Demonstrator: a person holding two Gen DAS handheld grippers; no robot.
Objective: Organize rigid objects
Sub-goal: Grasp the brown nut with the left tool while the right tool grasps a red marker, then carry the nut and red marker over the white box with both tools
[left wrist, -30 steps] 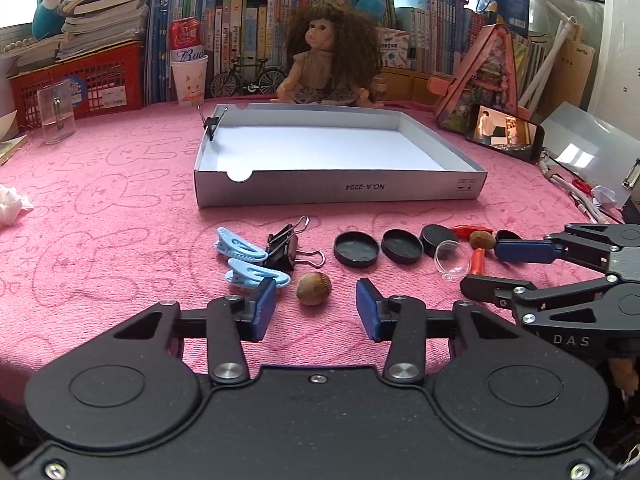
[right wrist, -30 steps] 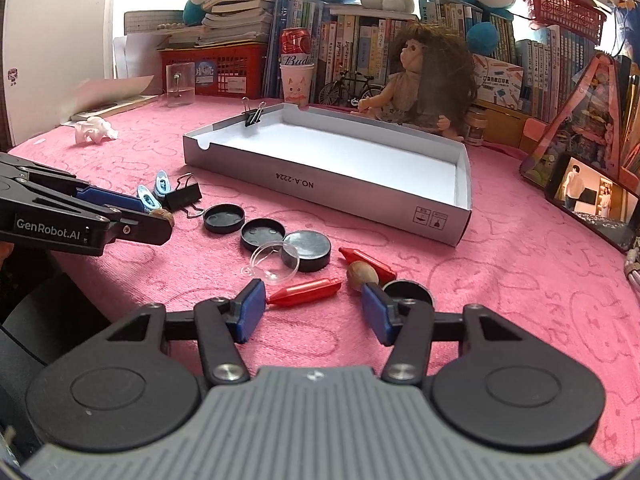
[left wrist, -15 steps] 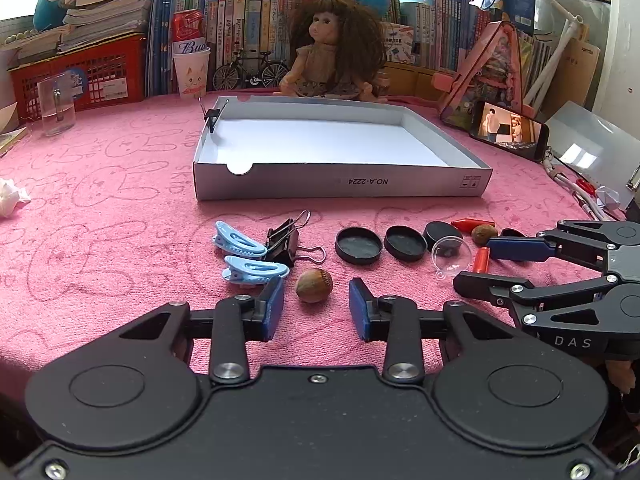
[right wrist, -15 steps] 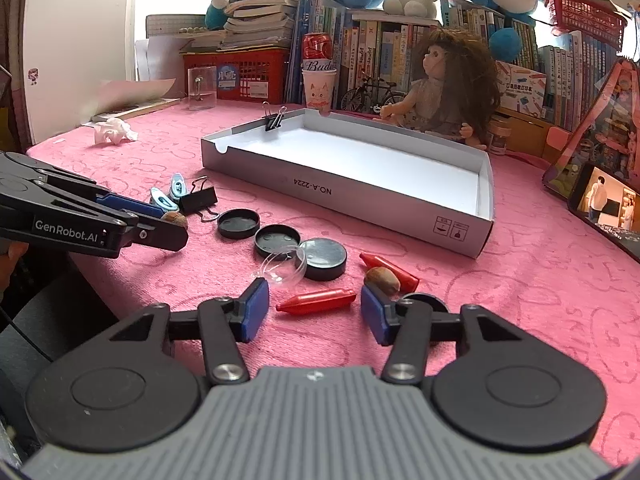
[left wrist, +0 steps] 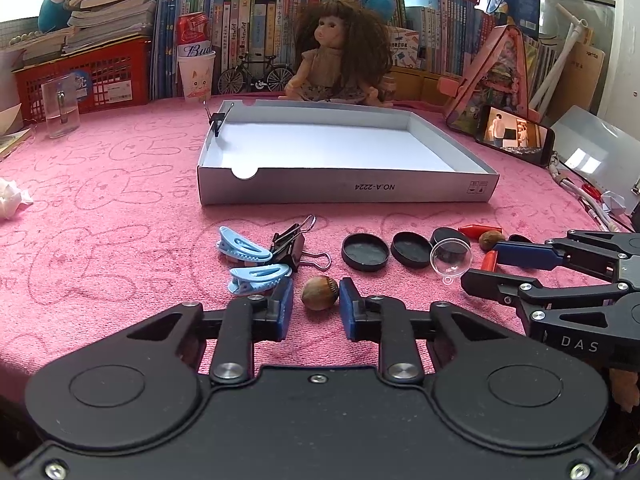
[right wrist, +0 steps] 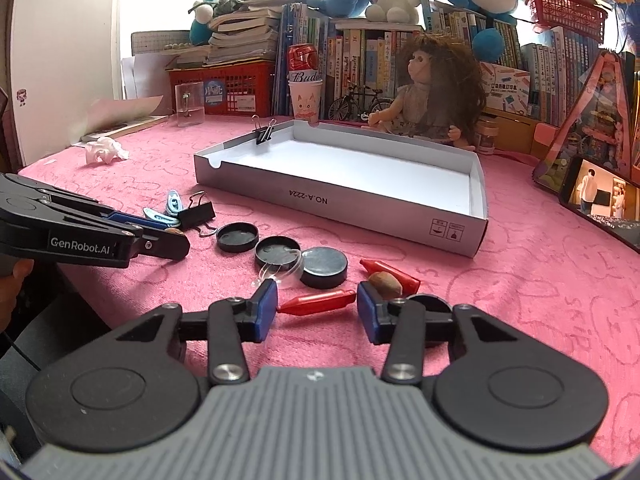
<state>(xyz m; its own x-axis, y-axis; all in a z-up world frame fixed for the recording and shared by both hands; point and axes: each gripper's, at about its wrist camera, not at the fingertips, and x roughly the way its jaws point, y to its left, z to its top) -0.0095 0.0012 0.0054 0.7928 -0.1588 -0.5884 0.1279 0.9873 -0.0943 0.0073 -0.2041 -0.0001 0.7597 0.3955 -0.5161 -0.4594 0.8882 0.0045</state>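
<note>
While both sets of jaws have just been closing, the left gripper (left wrist: 316,304) nearly pinching the nut (left wrist: 319,293) and the right gripper (right wrist: 317,307) bracketing the red crayon (right wrist: 318,303) on the pink cloth (left wrist: 120,200), either rounded item could squirt sideways.

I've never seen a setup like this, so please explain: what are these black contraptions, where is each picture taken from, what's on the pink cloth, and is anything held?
A person holds a two-finger gripper in each hand, and a camera on each looks forward over its fingers. One picture is from the left gripper, the other from the right gripper. On the pink cloth lie a shallow white box, blue clips, a binder clip and black caps. Both grippers have just been closing: the left has a nut between its jaws but is not yet squeezing it; the right has a red crayon between its jaws, and whether it presses yet is unclear.
</note>
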